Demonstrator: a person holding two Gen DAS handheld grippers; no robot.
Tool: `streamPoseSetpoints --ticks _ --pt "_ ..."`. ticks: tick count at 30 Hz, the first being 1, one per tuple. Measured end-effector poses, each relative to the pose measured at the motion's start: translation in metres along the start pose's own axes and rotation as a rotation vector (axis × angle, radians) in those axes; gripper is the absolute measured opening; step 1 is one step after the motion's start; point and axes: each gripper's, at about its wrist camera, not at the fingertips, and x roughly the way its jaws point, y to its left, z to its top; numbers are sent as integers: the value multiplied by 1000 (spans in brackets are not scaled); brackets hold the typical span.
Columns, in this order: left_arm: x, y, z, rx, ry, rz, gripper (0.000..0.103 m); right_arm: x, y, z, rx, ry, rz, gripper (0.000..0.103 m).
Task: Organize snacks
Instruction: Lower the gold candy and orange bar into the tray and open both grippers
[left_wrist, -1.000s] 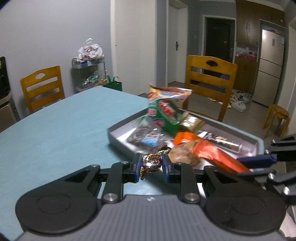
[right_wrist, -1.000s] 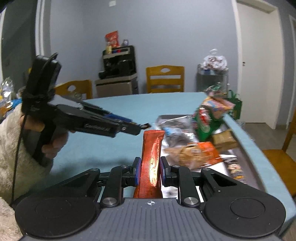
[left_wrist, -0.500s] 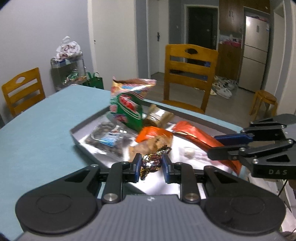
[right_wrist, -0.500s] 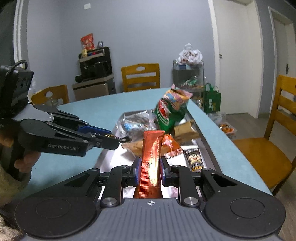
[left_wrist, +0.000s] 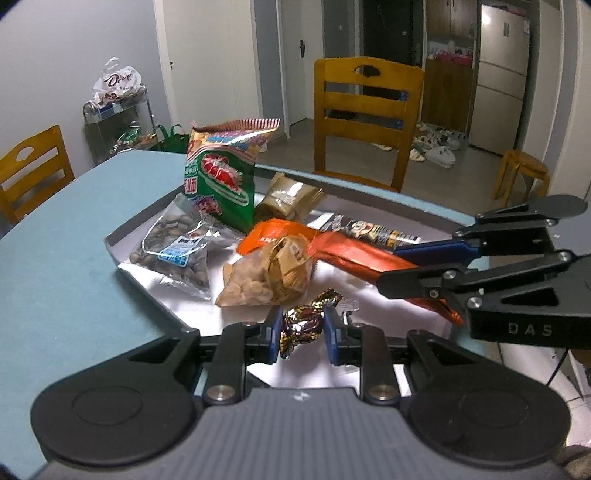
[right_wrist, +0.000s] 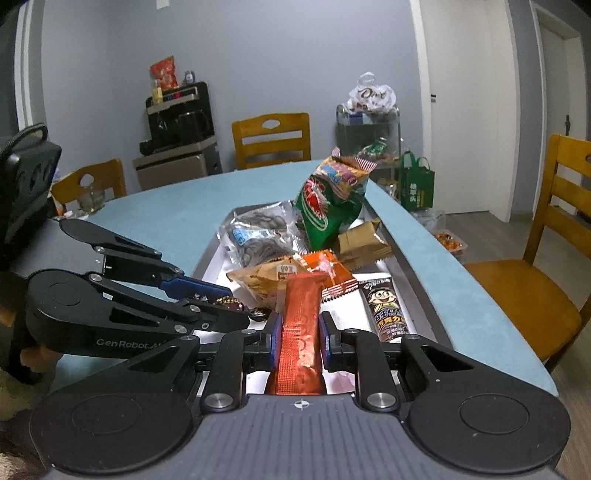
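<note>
A grey tray (left_wrist: 122, 236) (right_wrist: 406, 273) on the blue table holds several snack packs. My left gripper (left_wrist: 301, 330) is shut on a small foil-wrapped candy (left_wrist: 301, 325), low over the tray's near end; in the right wrist view it (right_wrist: 240, 314) comes in from the left. My right gripper (right_wrist: 297, 332) is shut on a long red-orange snack packet (right_wrist: 301, 325), which slants across the tray (left_wrist: 354, 254) in the left wrist view. In the tray lie a green shrimp-chip bag (left_wrist: 221, 177), a clear bag of nuts (left_wrist: 177, 247), a tan peanut bag (left_wrist: 266, 277), an orange pack (left_wrist: 273, 236) and a cartoon bar (right_wrist: 384, 310).
Wooden chairs (left_wrist: 365, 118) (right_wrist: 546, 236) stand around the table (left_wrist: 55, 240). A metal cart (left_wrist: 118, 125) with a white bag stands by the wall. A dark appliance (right_wrist: 181, 118) sits on a cabinet at the back. A green bag (right_wrist: 415, 184) is on the floor.
Both grippers have come down and in over the tray, each keeping its snack. The left one has swung right, so the tray now fills the middle of its view.
</note>
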Motion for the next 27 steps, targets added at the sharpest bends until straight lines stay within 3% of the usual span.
streamPoseSetpoints --ticks 7,27 --pt "6 -1 -1 10 15 -5 22 4 9 -2 -66 0 -35 23" --pt "1 3 -1 12 4 15 25 12 13 2 -70 20 -20 23"
